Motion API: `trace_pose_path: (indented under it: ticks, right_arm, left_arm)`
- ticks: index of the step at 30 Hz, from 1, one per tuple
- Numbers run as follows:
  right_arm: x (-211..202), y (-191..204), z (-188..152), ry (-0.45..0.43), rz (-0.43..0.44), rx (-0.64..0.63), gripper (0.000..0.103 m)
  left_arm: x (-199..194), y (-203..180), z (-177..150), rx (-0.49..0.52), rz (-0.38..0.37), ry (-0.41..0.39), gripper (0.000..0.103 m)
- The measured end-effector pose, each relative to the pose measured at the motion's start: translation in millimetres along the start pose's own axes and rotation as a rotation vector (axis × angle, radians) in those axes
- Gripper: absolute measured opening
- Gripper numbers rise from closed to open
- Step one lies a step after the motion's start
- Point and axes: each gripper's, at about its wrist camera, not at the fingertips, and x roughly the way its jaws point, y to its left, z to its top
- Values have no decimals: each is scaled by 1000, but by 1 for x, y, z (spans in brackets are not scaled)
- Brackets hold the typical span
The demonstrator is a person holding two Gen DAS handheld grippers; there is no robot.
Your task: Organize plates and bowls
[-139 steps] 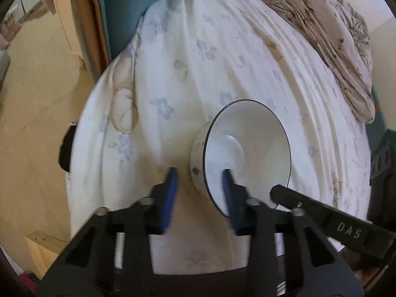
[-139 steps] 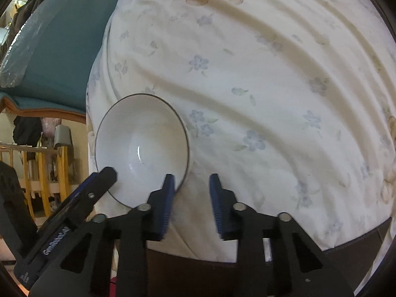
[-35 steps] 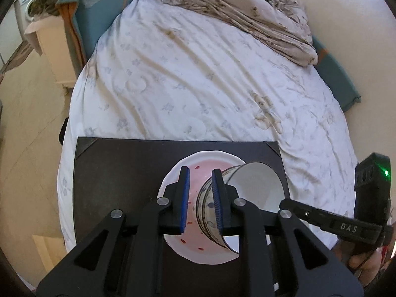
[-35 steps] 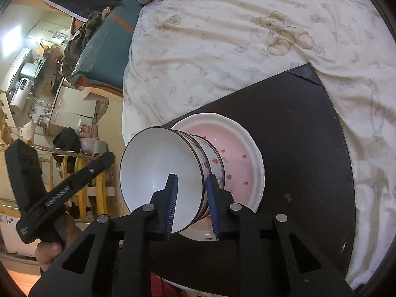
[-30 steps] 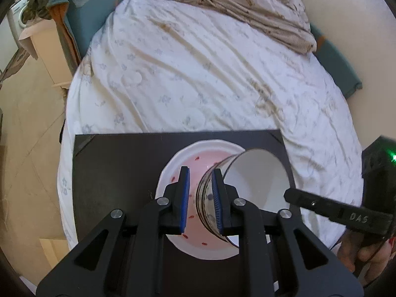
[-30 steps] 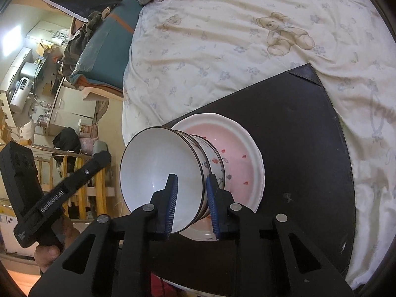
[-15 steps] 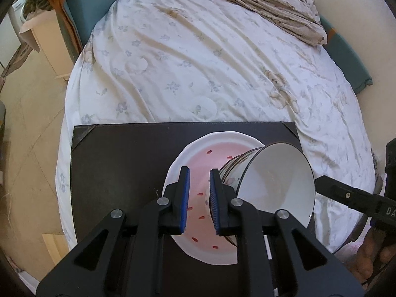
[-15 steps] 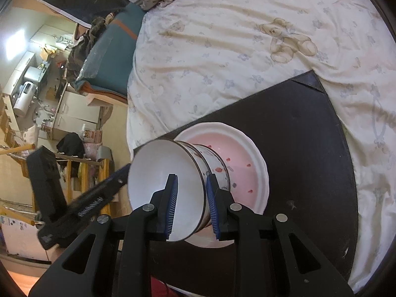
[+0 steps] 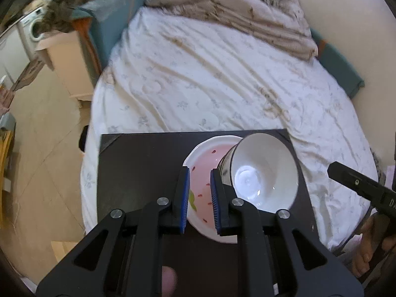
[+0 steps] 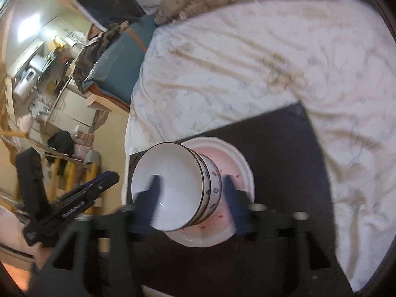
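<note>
**Bowls stacked on the pink plate, both my grippers close by**

Bowls (image 10: 173, 185), nested one in another and white with a dark rim line, sit on the pink plate (image 10: 235, 158), which lies on a black board (image 10: 284, 143) laid over the bed. Around the board spreads the white flowered sheet (image 9: 210, 74), with a rumpled beige blanket (image 9: 247, 19) at the far end and a teal cushion (image 9: 339, 66) by the wall. Off the bed's left side I see a pale cabinet (image 9: 66, 61) and bare floor (image 9: 32, 136).

From the left wrist view, my left gripper (image 9: 200, 198) reaches over the near rim of the plate, its blue pads a narrow gap apart with only the plate's pink face showing between them. Its right finger (image 9: 217, 198) is close against the outer wall of the stack; I cannot tell whether it touches.

From the right wrist view, my right gripper (image 10: 193, 198) is spread wide, one finger inside the top bowl and the other outside the stack over the plate, neither pad clearly pressing the rim. The other tool's handle (image 10: 81, 198) crosses the lower left.

That right view is smeared by motion, so the fingertips and the bowls' pattern are hard to read. The stack hides part of the plate, and my grippers' bodies cover the board's near edge.
</note>
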Motion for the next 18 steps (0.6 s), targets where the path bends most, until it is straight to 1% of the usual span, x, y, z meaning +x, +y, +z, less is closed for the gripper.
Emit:
trace_pose_path:
  ticks: [1, 4, 6, 8, 9, 10, 13, 15, 16, 17, 18]
  right_arm:
    - [-9, 7, -6, -30, -25, -37, 68]
    - [-29, 30, -18, -71, -73, -141, 75]
    - [-42, 44, -27, -104, -92, -202, 83]
    - [-59, 55, -42, -155, -117, -249, 90]
    - [-64, 58, -47, -168, -126, -260, 92]
    - [-70, 60, -55, -185, -135, -271, 92]
    - [-81, 58, -78, -210, -139, -266, 93]
    - [-81, 56, -89, -215, -148, -269, 99]
    - [-79, 55, -97, -213, -162, -279, 100]
    - [-76, 54, -103, -211, -172, -288, 102]
    - [-72, 52, -109, -208, -186, -295, 103]
  left_arm:
    - [-9, 0, -6, -3, -6, -22, 14]
    - [-30, -3, -25, -7, -7, -76, 14]
    - [-40, -5, -40, -4, 10, -113, 19]
    - [-45, -6, -53, 0, 34, -128, 44]
    - [-48, -6, -61, -1, 37, -135, 49]
    - [-50, -7, -65, -1, 37, -138, 57]
    - [-58, -10, -83, 14, 65, -166, 65]
    - [-62, -13, -93, 29, 79, -192, 70]
    - [-62, -13, -97, 35, 71, -201, 75]
    - [-61, -13, -102, 44, 56, -208, 82]
    - [-58, -13, -106, 51, 51, -206, 84]
